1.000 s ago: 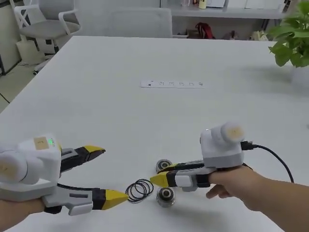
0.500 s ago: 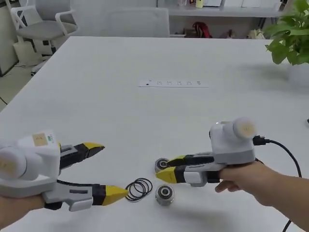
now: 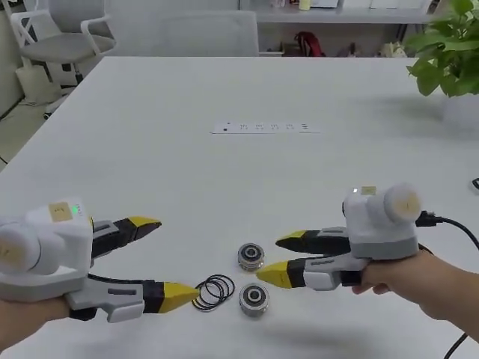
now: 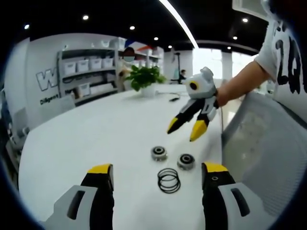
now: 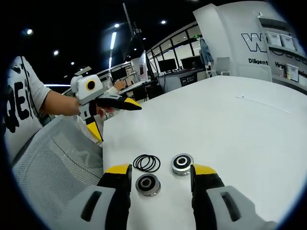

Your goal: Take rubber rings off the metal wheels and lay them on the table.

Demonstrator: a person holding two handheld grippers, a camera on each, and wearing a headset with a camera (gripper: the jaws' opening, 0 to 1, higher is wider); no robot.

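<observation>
the rings (image 3: pixel 215 290) lie in a small black heap of overlapping loops at the lower centre of the head view, flat on the white table (image 3: pixel 224 179), just left of the lower wheel (image 3: pixel 254 297). the upper wheel (image 3: pixel 251 256) sits just above that one, near it but apart. both wheels lie flat, hub up. the left tool (image 3: pixel 165 258) comes in from the lower left with its jaws spread wide and nothing between them, its lower yellow tip just beside the heap. the right tool (image 3: pixel 277 257) comes in from the right with its jaws parted more narrowly, also empty, its tips just right of the wheels. in the right gripper view the lower wheel sits between that tool's own jaws near the bottom of the frame, with the rings just above it. whether a ring is left in either wheel's groove is too small to tell. the rings look thin, light and soft. they will likely stretch, curl and cling to a tip, and may spring away when freed, so a gentle nip on one strand should do. the wheels look small, dense and smooth, stiff metal that will likely skid on the slick table if pushed from one side. the sound hold, i judge, is one tool pinching a wheel across its outer rim from both sides, clear of the groove, while the other tool's tip catches the rubber at the rim's edge and peels it outward.
</observation>
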